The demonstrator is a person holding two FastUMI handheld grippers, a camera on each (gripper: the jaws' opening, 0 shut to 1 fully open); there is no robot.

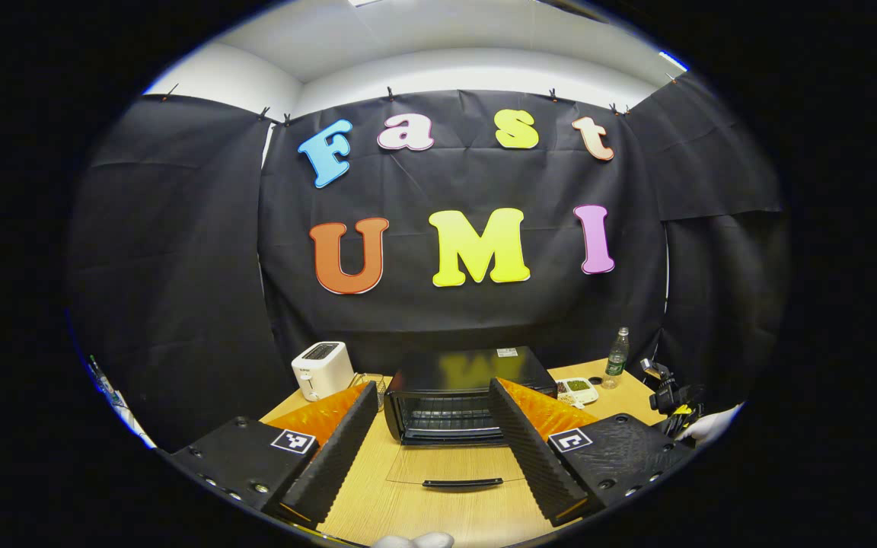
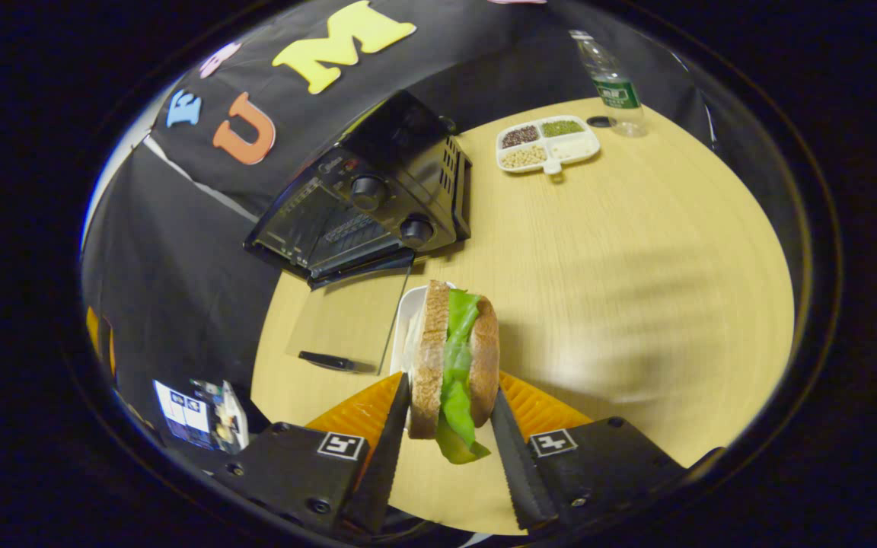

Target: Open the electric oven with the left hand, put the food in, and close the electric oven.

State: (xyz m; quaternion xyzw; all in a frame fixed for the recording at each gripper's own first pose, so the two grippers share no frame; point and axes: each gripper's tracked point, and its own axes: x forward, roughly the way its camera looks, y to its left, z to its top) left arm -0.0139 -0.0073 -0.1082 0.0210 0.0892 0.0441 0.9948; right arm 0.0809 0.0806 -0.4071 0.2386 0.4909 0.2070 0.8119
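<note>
Two brown bread slices with green lettuce, the sandwich, are clamped edgewise in the right gripper, lifted clear for loading; the black electric oven lies far ahead, glass door folded flat, left gripper spread wide, empty.

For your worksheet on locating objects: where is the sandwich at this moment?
In the right gripper view the sandwich sits low in the centre, clamped on edge in the right tool, above the wooden table, in front of the open oven.
</note>
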